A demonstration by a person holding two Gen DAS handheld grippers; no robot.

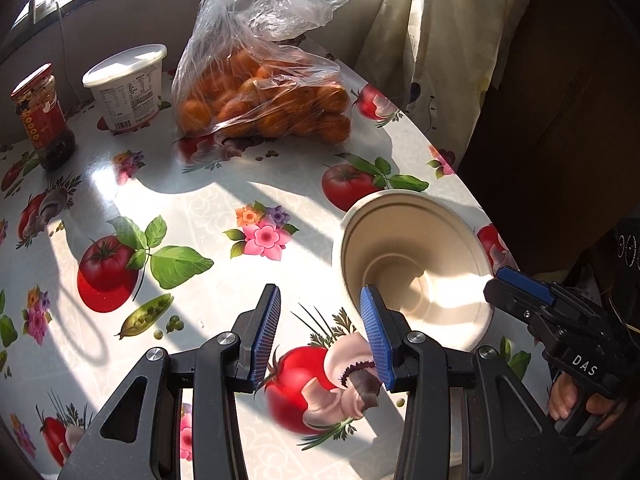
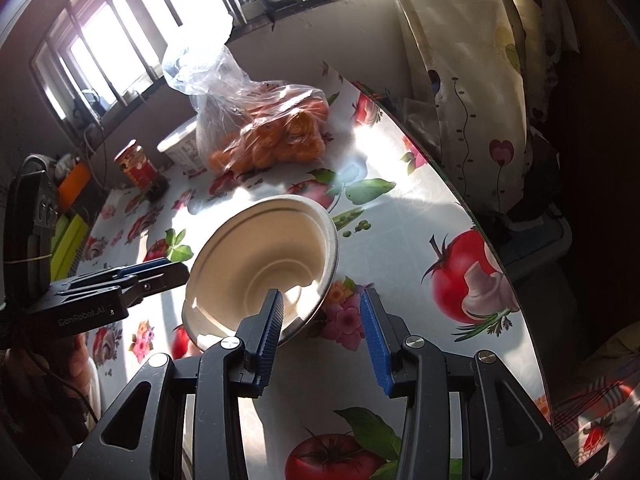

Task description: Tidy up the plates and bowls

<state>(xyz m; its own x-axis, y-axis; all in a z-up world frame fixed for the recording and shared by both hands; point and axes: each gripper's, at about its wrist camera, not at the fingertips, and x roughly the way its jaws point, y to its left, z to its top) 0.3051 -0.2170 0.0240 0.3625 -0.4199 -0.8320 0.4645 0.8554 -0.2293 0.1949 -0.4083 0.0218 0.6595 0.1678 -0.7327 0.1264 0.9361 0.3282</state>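
**Bowl near table edge, both grippers unloaded: tip and slide risk**

Blue ribbed pads (image 1: pixel 267 336) of the left gripper (image 1: pixel 320 334) sit closest to the lens, spread wide with only printed tablecloth between them; nothing is held. Its right-hand pad overlaps the near rim of the cream bowl (image 1: pixel 416 264) in the picture; whether it touches cannot be told.

Right gripper (image 2: pixel 322 334) is likewise wide open and empty. Its left-hand finger (image 2: pixel 272 320) lies over the bowl's (image 2: pixel 264 256) near rim, the other finger outside the wall, so the jaws appear to straddle the rim without closing on it.

Location: the bowl stands close to the table's (image 1: pixel 208 208) curved right edge, apart from the bag of oranges (image 1: pixel 264 92), white tub (image 1: pixel 128 88) and red-lidded jar (image 1: pixel 42 120) at the far side. No plates, nor any second bowl, are visible in either view.

Risks, as judged:
- The bowl looks light, like a moulded-pulp disposable. A one-sided pinch on the rim could tilt it or buckle the wall.
- The glossy cloth offers little friction; a nudge from either finger before closing could slide the bowl towards the near edge and off.
- Both tools converge on one bowl; a collision between them is possible.
- Hard sunlight and deep shadow obscure the rim line.
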